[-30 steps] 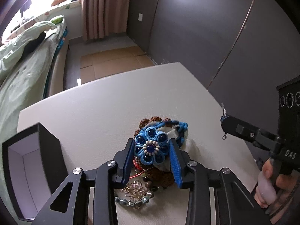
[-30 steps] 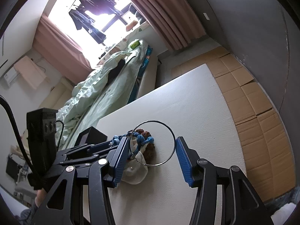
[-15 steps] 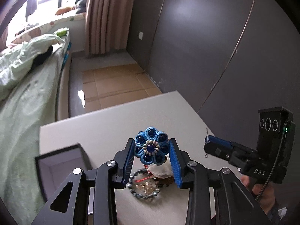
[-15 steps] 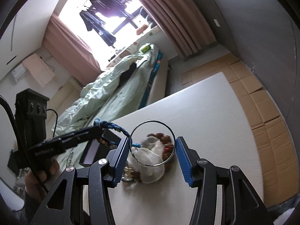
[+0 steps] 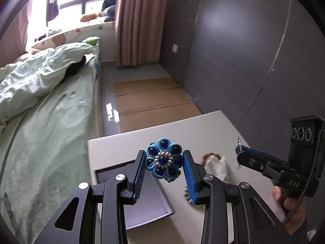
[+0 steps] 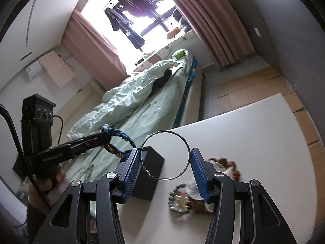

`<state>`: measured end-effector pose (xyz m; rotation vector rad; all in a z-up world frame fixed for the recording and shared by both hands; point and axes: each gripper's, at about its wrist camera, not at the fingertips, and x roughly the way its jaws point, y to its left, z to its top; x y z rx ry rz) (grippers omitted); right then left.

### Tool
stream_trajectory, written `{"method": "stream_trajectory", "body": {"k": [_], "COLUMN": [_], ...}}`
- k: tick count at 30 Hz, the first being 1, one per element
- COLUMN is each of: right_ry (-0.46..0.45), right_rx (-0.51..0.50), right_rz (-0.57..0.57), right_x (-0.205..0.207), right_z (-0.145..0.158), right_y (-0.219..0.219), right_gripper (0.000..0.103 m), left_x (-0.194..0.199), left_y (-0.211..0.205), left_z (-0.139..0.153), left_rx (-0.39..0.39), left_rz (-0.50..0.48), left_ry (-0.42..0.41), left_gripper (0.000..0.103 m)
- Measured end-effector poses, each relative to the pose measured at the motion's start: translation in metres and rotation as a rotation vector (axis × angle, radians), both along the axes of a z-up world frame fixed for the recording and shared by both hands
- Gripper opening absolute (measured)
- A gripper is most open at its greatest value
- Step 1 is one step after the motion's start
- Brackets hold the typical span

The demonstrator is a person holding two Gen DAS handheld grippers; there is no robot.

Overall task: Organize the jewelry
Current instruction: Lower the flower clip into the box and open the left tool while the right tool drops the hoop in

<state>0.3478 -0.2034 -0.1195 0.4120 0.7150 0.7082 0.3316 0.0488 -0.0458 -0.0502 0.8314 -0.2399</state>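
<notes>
Left gripper [image 5: 164,163] clamped partway on blue flower ornament [image 5: 163,160], right gripper [image 6: 165,162] half-open gripping wire hoop [image 6: 166,155], both above table [image 6: 254,142] near black box [image 6: 150,162].

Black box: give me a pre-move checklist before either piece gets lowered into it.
1. Left gripper clamped on the blue flower necklace: ok.
2. Right gripper holding the wire bangle across its pads: ok.
3. Black box open and upright on the table: ok.
4. Necklace cord free of the pile: ok, it hangs in the air.
5. Box interior free of other items: cannot tell, mostly hidden.
6. Remaining jewelry pile away from the box: ok, it lies beside it, apart.
</notes>
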Motion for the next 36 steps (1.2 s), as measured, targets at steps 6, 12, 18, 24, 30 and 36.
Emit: {"method": "stream_trajectory", "body": {"k": [6, 12, 18, 24, 30, 36], "right_ry": [0.015, 0.016, 0.023, 0.03, 0.027, 0.061], "right_rx": [0.02, -0.001, -0.068, -0.087, -0.108, -0.108], "right_rz": [0.035, 0.071, 0.121, 0.151, 0.207, 0.245], "right_x": [0.008, 0.009, 0.007, 0.011, 0.015, 0.023], "right_z": [-0.004, -0.014, -0.03, -0.032, -0.03, -0.037], "right_y": [0.031, 0.059, 0.084, 0.102, 0.132, 0.151], "right_gripper": [0.052, 0.052, 0.052, 0.052, 0.052, 0.052], "left_x": [-0.001, 0.004, 0.003, -0.002, -0.006, -0.011], "left_y": [0.027, 0.047, 0.061, 0.081, 0.091, 0.091], "left_z": [-0.023, -0.056, -0.063, -0.053, -0.042, -0.033], "left_rx": [0.009, -0.007, -0.001, -0.017, -0.024, -0.022], "left_rz": [0.063, 0.091, 0.12, 0.15, 0.158, 0.148], "left_ry": [0.04, 0.127, 0.122, 0.103, 0.088, 0.07], "left_gripper": [0.038, 0.041, 0.07, 0.07, 0.07, 0.07]}}
